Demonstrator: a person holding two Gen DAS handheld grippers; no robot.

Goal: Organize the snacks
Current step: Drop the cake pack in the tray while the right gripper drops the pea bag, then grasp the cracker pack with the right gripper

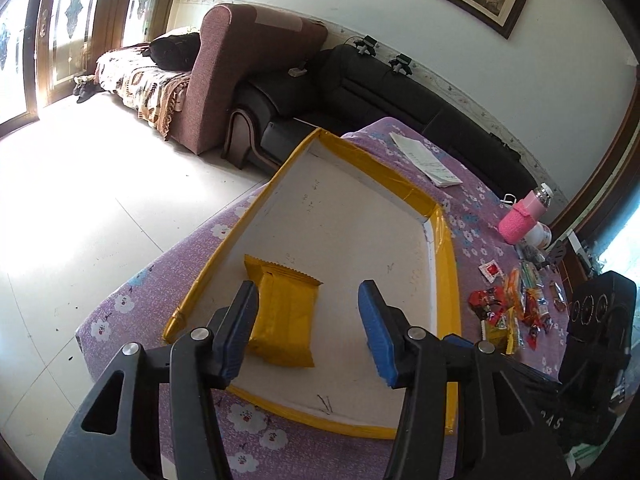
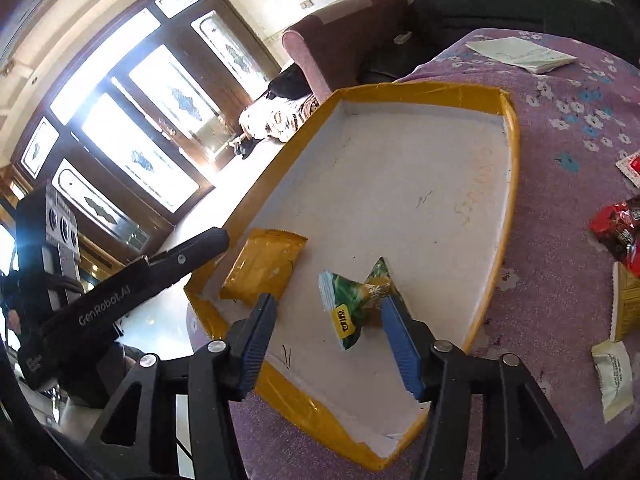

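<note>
Daylight glare from windows (image 2: pixel 132 120); fisheye-warped edges.

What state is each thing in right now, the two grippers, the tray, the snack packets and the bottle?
left gripper: open, empty, above the tray
right gripper: open, green packet between its fingers, not clamped
tray: holds two packets, otherwise bare
yellow packet: sealed, flat in the tray
green packet: crumpled, tilted in the tray
loose snacks: piled on the tablecloth, outside the tray
pink bottle: capped

Yellow packet (image 1: pixel 282 318) flat in yellow-rimmed white tray (image 1: pixel 442 276); green packet (image 2: pixel 352 304) tilted beside it.
</note>
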